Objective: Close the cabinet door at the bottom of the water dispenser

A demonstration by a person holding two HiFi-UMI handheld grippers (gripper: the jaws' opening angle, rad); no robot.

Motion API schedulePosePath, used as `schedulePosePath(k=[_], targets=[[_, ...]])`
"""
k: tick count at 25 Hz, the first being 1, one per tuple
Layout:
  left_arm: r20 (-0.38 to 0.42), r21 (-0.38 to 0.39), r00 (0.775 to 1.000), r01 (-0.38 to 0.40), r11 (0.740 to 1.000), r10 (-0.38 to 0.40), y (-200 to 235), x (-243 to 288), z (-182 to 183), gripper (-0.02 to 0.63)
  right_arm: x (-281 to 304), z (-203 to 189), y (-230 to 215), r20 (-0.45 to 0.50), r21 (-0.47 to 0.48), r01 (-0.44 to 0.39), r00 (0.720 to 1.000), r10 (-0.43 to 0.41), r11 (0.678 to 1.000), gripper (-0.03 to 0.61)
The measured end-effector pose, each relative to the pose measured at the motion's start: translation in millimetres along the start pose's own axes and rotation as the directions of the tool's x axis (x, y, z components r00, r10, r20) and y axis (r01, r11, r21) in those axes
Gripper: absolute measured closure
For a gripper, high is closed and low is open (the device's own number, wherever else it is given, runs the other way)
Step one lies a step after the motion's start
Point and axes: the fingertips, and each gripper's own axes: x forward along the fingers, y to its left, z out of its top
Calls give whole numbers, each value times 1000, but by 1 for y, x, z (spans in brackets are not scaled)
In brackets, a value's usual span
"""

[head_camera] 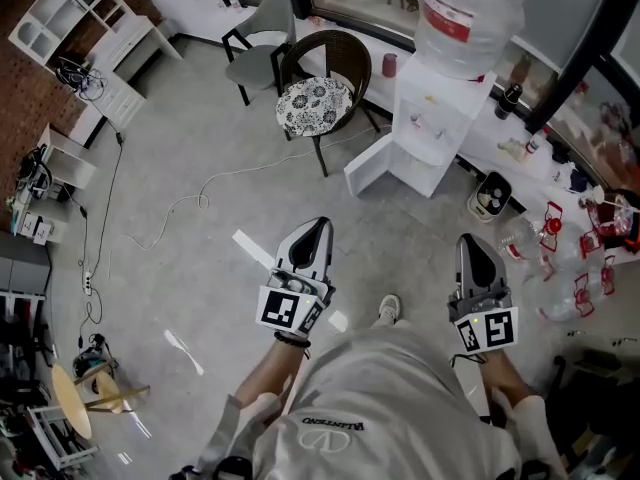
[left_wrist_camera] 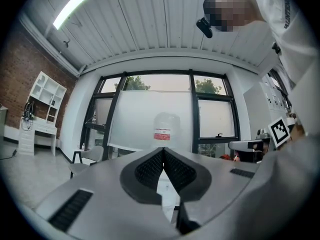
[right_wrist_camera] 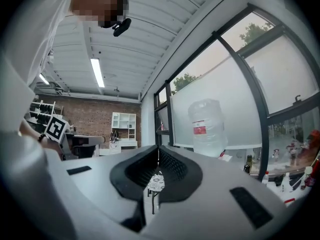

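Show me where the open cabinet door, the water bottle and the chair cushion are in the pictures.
open cabinet door (head_camera: 374, 168), head view, middle of the white panel.
water bottle (head_camera: 475, 18), head view, its clear side wall.
chair cushion (head_camera: 312, 105), head view, centre of the patterned fabric.

The water dispenser (head_camera: 432, 118) and its open cabinet door (head_camera: 372, 168) look like smooth white plastic or painted sheet. The bottle (head_camera: 470, 13) on top is clear, glossy plastic. The chair (head_camera: 345, 53) is dark woven wicker with a patterned cloth cushion (head_camera: 313, 105). The floor (head_camera: 180, 258) is grey, smooth and faintly glossy. The left gripper (head_camera: 320, 226) and right gripper (head_camera: 469, 240) have matt grey plastic shells, and their fingers (left_wrist_camera: 150, 168) have black ribbed faces.
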Motion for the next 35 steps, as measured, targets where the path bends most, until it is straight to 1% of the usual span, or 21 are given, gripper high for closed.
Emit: schedulePosePath(k=[9, 14, 17, 22, 26, 30, 35], targets=[[0, 10, 999, -40, 999, 40, -8, 44, -6, 606, 30, -3, -38, -3, 7, -56, 998, 56, 998, 561], [-16, 4, 999, -47, 999, 47, -8, 56, -11, 606, 39, -7, -51, -15, 16, -60, 998, 60, 998, 561], [-3, 5, 999, -45, 999, 45, -2, 60, -8, 606, 48, -8, -53, -21, 29, -54, 998, 54, 998, 561], [10, -2, 999, -38, 999, 38, 16, 68, -11, 606, 67, -10, -45, -27, 4, -66, 997, 66, 998, 561], [-13, -15, 999, -30, 999, 30, 36, 75, -19, 606, 89, -11, -34, -37, 3, -72, 997, 72, 997, 561], [-10, -14, 1000, -5, 1000, 5, 58, 88, -18, 606, 119, -16, -24, -44, 3, -76, 996, 76, 997, 561], [-37, -8, 999, 22, 1000, -23, 91, 101, -35, 606, 156, -30, -7, -48, -1, -84, 995, 84, 996, 561]])
